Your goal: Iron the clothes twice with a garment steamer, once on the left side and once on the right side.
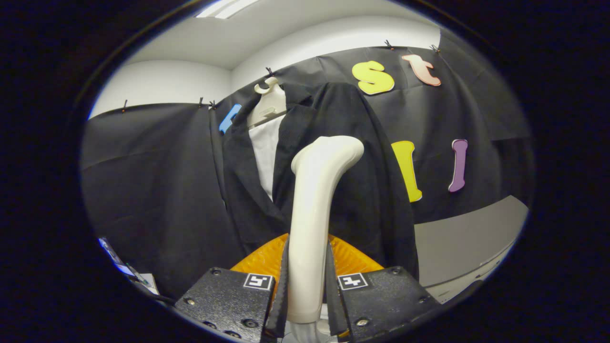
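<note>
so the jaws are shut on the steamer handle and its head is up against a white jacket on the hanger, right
Not quite: the jacket is black, with only a white shirt under it. The gripper view shows the rest holds: the gripper has its jaws shut on the steamer handle.

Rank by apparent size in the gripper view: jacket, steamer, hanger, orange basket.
1. jacket
2. steamer, clamped between the hand-held gripper fingers; closeness inflates it
3 and 4. orange basket and hanger: mostly hidden, too close to call
</note>
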